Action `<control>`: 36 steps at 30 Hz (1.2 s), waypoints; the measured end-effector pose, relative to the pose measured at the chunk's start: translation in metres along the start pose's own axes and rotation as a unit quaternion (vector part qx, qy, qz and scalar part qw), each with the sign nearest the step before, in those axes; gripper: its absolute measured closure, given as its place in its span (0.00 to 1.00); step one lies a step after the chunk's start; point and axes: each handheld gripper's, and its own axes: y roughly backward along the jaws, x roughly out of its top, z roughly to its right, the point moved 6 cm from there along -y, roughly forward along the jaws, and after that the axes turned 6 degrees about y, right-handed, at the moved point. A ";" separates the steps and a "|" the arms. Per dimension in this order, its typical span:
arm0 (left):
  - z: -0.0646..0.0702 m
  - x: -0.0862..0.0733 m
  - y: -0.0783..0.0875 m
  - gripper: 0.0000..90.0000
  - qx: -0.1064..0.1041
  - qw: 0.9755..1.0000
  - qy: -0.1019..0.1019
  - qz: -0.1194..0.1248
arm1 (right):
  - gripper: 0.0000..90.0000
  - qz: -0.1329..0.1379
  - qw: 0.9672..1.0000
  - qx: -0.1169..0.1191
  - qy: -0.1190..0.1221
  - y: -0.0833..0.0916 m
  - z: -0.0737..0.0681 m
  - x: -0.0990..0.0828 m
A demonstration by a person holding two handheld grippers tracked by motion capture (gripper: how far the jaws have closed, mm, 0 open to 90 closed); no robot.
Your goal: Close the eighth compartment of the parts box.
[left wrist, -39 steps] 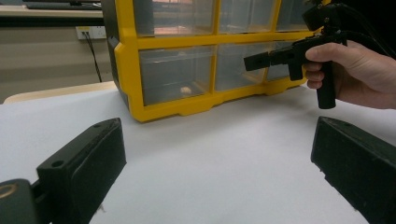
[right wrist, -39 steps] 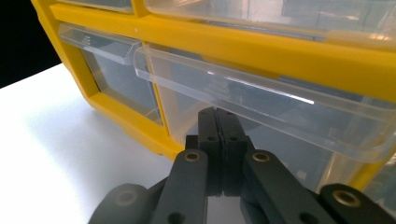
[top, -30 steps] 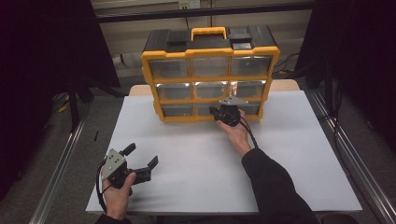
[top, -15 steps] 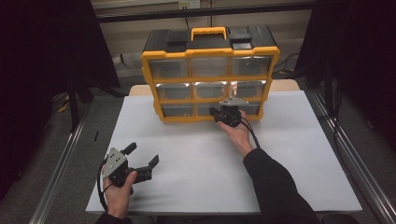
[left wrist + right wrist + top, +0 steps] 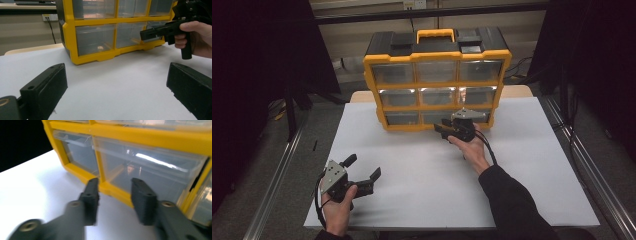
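drawer (image 5: pixel 147 172): light, stiff clear plastic, slick; best gripped at its top lip, 12 o'clock of right gripper (image 5: pixel 115 192)
right gripper: jaws just opening, nothing between
left gripper (image 5: pixel 362 172): spread wide, nothing grasped

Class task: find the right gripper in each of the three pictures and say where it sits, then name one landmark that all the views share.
High view: the right gripper is right of centre, at the bottom row of the yellow drawer cabinet.
Left gripper view: upper right, in a hand, before the cabinet.
Right gripper view: its own fingers rise from the bottom, parted, nothing between them.
Shared landmark: the cabinet.
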 end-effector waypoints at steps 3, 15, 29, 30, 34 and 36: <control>0.000 0.000 0.001 0.03 0.000 1.000 0.001 0.002 | 0.38 0.002 1.000 0.000 0.001 0.006 0.000 -0.003; 0.001 -0.001 0.002 0.03 0.003 1.000 0.006 0.001 | 0.00 0.018 1.000 0.000 -0.001 0.039 0.008 0.002; 0.000 -0.001 0.000 0.03 0.001 1.000 0.003 -0.002 | 0.02 0.018 0.999 -0.032 0.003 0.088 0.025 -0.006; 0.000 -0.001 0.000 0.03 0.001 1.000 0.001 -0.002 | 0.02 0.023 0.999 -0.035 0.000 0.093 0.026 -0.006; 0.000 -0.001 -0.001 0.03 -0.003 1.000 0.003 -0.003 | 0.04 0.030 0.998 -0.047 0.003 0.107 0.028 -0.009; 0.000 -0.001 -0.001 0.03 -0.003 1.000 0.006 -0.002 | 0.03 0.031 0.998 -0.049 0.006 0.113 0.029 -0.012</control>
